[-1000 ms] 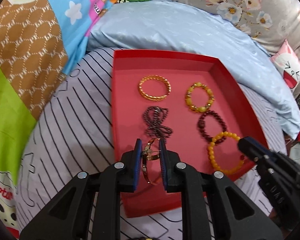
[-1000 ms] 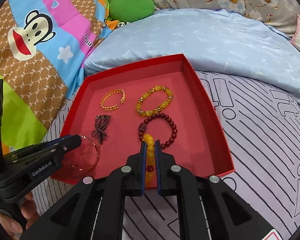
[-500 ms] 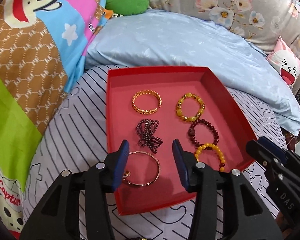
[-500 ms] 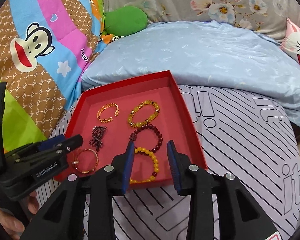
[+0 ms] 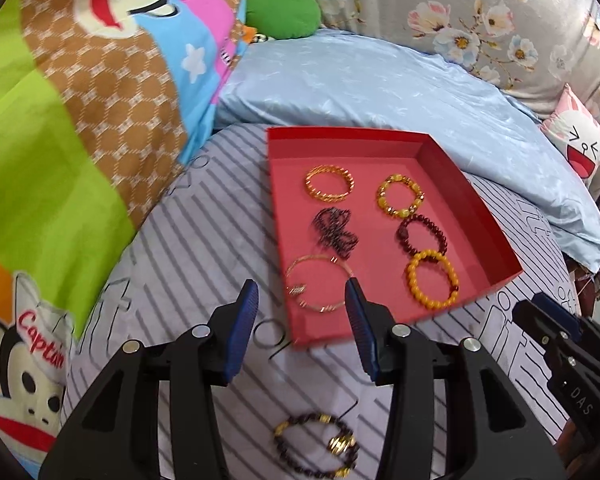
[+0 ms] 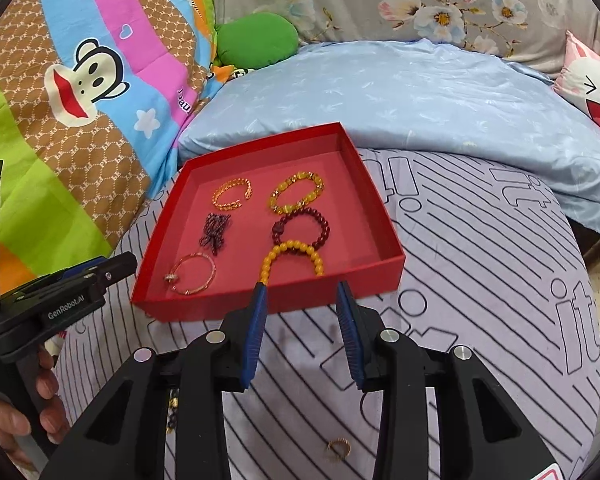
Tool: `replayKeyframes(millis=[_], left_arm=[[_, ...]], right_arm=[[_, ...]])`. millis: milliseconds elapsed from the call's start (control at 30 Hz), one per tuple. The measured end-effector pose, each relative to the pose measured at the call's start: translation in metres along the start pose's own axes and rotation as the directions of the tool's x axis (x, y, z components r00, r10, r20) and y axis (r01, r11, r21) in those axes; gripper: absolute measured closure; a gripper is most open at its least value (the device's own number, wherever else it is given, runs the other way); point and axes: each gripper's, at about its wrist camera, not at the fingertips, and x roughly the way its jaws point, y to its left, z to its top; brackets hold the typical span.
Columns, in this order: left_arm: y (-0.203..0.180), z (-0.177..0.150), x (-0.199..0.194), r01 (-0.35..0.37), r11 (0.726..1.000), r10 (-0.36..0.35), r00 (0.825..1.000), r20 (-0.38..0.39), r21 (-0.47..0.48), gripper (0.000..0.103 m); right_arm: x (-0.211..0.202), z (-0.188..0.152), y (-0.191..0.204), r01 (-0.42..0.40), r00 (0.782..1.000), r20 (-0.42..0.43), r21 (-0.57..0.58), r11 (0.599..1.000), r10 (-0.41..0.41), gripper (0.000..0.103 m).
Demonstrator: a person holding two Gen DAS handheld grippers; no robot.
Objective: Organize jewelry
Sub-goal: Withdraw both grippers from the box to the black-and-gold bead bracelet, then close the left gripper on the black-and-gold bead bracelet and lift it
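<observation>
Red tray (image 5: 466, 184) holds six bracelets in two rows. We keep the left gripper (image 5: 300, 308) and right gripper (image 6: 300, 308) part-open and empty, then lower squarely over the dark beaded bracelet (image 5: 316, 446) lying nearest on the striped bedding.

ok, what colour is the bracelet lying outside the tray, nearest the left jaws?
Dark brown-purple beads with gold accents, the bracelet shows best in the left wrist view.

Both wrist views angled steeply down, near the bed. Left view from red tray (image 5: 476, 216)'s near-left corner; right view from its near-right side. Shared: tray (image 6: 374, 216), blue pillow (image 5: 380, 92), striped sheet (image 6: 480, 264).
</observation>
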Motion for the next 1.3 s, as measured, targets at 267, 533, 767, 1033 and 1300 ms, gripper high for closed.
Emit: replayKeyframes(millis=[267,533,767,1033,1300], left_arm=[[0.012,-0.029,-0.017,-0.021,1.0,0.021,1.0,-0.017,0.009,0.06],[0.02,-0.062,-0.018,-0.021,1.0,0.023,0.998,-0.064,0.018,0.06],[0.02,-0.092,-0.01,-0.011,0.999,0.014,0.995,-0.1,0.033,0.06],[0.017,-0.108,0.007,-0.023,0.998,0.028,0.993,-0.119,0.05,0.06],[0.003,-0.108,0.012,-0.033,0.994,0.041,0.996,-0.075,0.108,0.067]], right_arm=[[-0.016,-0.03,0.0,0.018,0.999,-0.027,-0.017,1.0,-0.019,0.068],[-0.029,-0.062,-0.005,0.019,0.998,-0.062,-0.003,1.0,-0.019,0.068],[-0.037,-0.087,-0.012,0.031,0.995,-0.094,0.006,0.999,-0.03,0.068],[-0.036,-0.107,-0.026,0.053,0.99,-0.132,0.041,0.998,-0.047,0.068],[-0.036,-0.11,-0.026,0.051,0.99,-0.134,0.049,0.997,-0.045,0.068]])
